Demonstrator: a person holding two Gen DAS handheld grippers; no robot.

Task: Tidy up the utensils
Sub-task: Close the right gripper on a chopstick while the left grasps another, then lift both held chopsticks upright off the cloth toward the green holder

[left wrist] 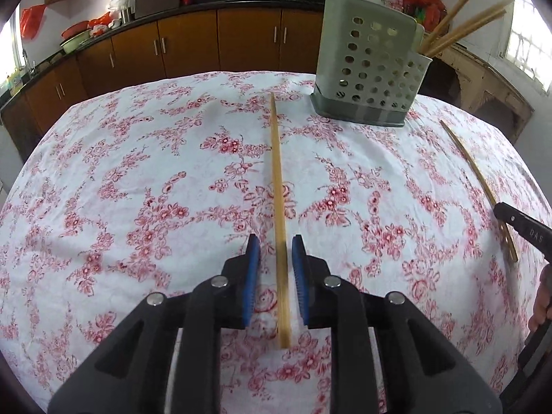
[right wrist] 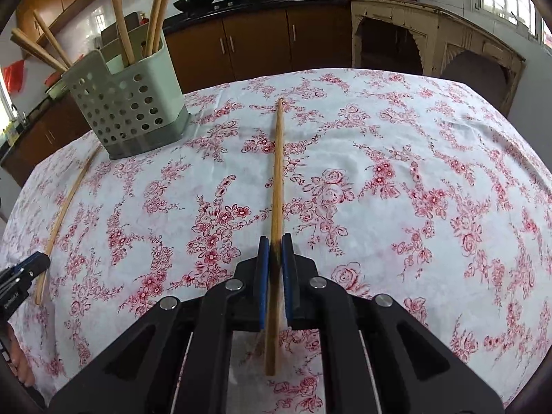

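Note:
A bamboo chopstick (left wrist: 278, 186) lies on the floral tablecloth between the blue pads of my left gripper (left wrist: 275, 245), which is open around it with a gap on each side. My right gripper (right wrist: 275, 241) is shut on a second chopstick (right wrist: 277, 172) that points away over the cloth; it also shows in the left wrist view (left wrist: 476, 176). A grey perforated utensil holder (left wrist: 371, 65) with several chopsticks in it stands at the far side of the table; it also shows in the right wrist view (right wrist: 126, 103). The left gripper (right wrist: 20, 276) shows at the left edge of the right wrist view.
The table (right wrist: 431, 158) carries a white cloth with red flowers. Brown kitchen cabinets (left wrist: 189, 41) with a dark counter, woks and bowls stand behind. A cream wooden sideboard (right wrist: 434, 34) stands at the back right.

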